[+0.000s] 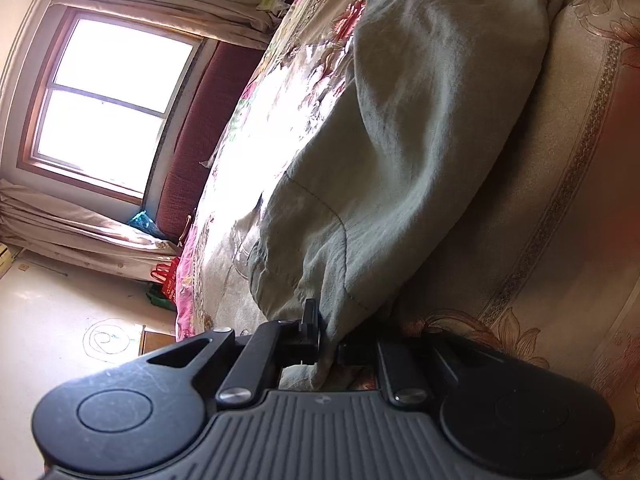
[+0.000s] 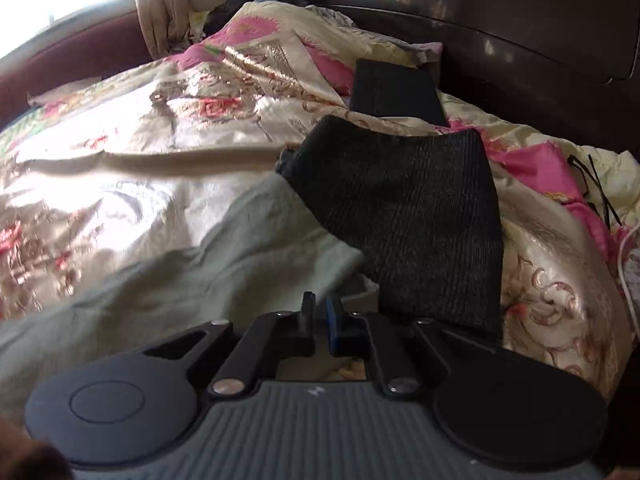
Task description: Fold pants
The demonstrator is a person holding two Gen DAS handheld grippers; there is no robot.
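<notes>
- Pants (image 1: pixel 420 128): pale green cloth is seen lying rumpled on the floral bedspread (image 1: pixel 560 200), running from 6 o'clock up to 1 o'clock in the left wrist view.
- Left gripper (image 1: pixel 320 332): jaws are closed on an edge of the pants, and cloth is seen bunched between them and hanging below.
- Right gripper (image 2: pixel 320 320): jaws are drawn nearly together with a narrow gap; nothing is seen pinched between them. The pants lie from its 8 to 11 o'clock, just beyond the tips.
- Black knit garment (image 2: pixel 408 216) is noted at 12 to 1 o'clock of the right gripper, overlapping the pants' edge; a folded black item (image 2: pixel 394 90) lies farther on at 12 o'clock.
- Step judged in hand: one edge is being lifted for a fold.
- Recommended practice: the held edge should be kept taut, a matching edge taken by the right gripper, and both carried over evenly so that creases are not trapped.
- Risk judged: the black garment may be dragged along unless the cloth is lifted clear.
</notes>
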